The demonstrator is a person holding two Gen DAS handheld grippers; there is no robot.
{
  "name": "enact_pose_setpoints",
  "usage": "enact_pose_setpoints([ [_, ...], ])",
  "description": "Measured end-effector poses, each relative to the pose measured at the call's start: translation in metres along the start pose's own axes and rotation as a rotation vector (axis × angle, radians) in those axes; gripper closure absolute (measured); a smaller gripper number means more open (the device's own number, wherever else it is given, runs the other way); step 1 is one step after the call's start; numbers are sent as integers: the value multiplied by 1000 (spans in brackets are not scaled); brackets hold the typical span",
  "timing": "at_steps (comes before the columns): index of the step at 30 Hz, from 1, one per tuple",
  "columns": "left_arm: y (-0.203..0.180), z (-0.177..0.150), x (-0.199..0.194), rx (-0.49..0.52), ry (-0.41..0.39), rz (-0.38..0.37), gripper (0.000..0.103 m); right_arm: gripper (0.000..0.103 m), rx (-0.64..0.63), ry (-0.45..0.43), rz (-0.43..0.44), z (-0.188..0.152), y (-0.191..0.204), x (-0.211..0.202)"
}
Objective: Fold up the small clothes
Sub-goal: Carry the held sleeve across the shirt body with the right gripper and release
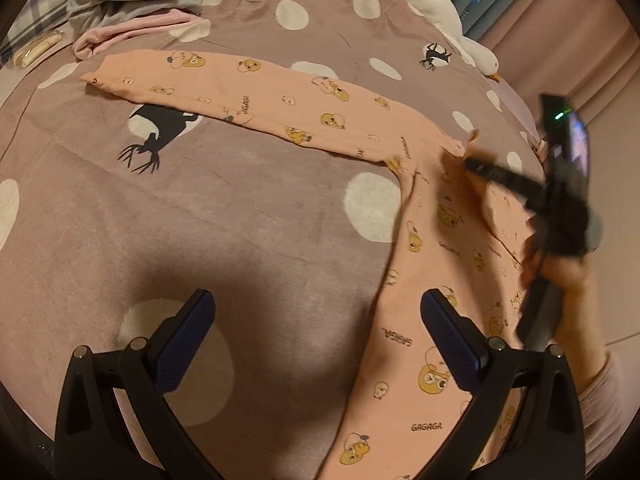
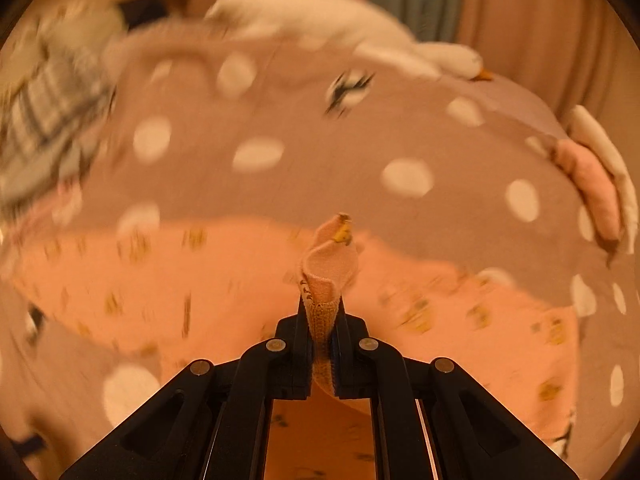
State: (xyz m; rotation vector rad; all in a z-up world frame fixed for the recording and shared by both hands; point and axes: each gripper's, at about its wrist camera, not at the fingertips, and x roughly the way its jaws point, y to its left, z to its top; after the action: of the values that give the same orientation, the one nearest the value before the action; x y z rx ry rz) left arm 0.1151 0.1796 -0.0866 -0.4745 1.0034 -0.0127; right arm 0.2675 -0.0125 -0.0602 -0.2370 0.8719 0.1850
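Left wrist view: peach pants (image 1: 320,108) printed with yellow cartoon figures lie on a bed (image 1: 240,208). One leg stretches long and flat from the upper left toward the right, its cuff at the far left; the other leg runs from the crotch down to the lower edge of the picture, so the two legs make a wide angle. The left tongs (image 1: 316,344) hang spread above the bedspread with nothing between them, one finger over the lower leg. The right tongs (image 1: 470,164), held in a hand (image 1: 560,276), are pressed together on the cloth near where the legs meet.

Right wrist view: the right tongs (image 2: 323,312) pinch a raised fold of the pants (image 2: 332,264), which stands up past the fingertips; the rest of the garment is blurred below.

The bedspread is mauve with white dots and black deer. Grey and pink clothes (image 1: 132,12) are heaped at the far left, a white plush goose (image 1: 440,8) lies along the far edge, and curtains (image 1: 560,20) hang behind.
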Motion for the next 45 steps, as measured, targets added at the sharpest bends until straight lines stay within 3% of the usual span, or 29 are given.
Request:
enact_pose_setpoints([
  [2, 3, 2, 1, -8, -2, 0, 0, 95, -28, 31, 7, -6, 15, 10],
  [4, 6, 4, 3, -24, -1, -3, 0, 87, -55, 83, 54, -10, 19, 16],
  [5, 7, 4, 4, -33, 1, -8, 0, 77, -63, 90, 77, -10, 20, 16],
  [6, 8, 5, 4, -38, 1, -12, 0, 69, -64, 89, 115, -10, 18, 13],
  [8, 9, 6, 5, -45, 0, -14, 0, 65, -30, 54, 227, -8, 8, 0],
  [12, 1, 13, 5, -31, 2, -52, 0, 47, 142, -39, 449, -6, -43, -30],
  [14, -13, 20, 5, 4, -9, -69, 0, 47, 229, -69, 458, -13, -73, -37],
  [19, -62, 43, 13, 111, -17, -171, 0, 47, 402, -61, 348, -43, -138, -32],
  [21, -83, 54, 20, 148, -14, -212, 1, 52, 487, -61, 340, -59, -163, -31],
  [26, -138, 82, 56, 159, 73, -438, 3, 67, 673, -99, 378, -94, -214, -30],
  [30, -172, 96, 104, 110, 157, -533, 25, 69, 728, -108, 419, -107, -235, -26],
  [34, -177, 100, 145, 42, 195, -509, 31, 70, 758, -79, 406, -120, -246, -16],
  [36, -172, 100, 160, 16, 199, -461, 33, 78, 754, -64, 404, -128, -252, -12],
  [38, -161, 97, 173, 4, 213, -405, 54, 85, 746, -60, 398, -137, -259, -11],
  [39, -154, 96, 177, 5, 204, -382, 76, 94, 743, -55, 385, -139, -259, -9],
  [40, -148, 97, 178, 1, 194, -369, 92, 97, 740, -47, 370, -140, -260, -8],
  [41, -141, 98, 180, -18, 204, -376, 96, 102, 741, -44, 367, -143, -264, -8],
  [44, -121, 102, 174, -116, 243, -454, 94, 103, 767, -43, 376, -147, -268, -6],
  [45, -113, 103, 163, -127, 226, -454, 82, 103, 779, -43, 383, -147, -268, -8],
])
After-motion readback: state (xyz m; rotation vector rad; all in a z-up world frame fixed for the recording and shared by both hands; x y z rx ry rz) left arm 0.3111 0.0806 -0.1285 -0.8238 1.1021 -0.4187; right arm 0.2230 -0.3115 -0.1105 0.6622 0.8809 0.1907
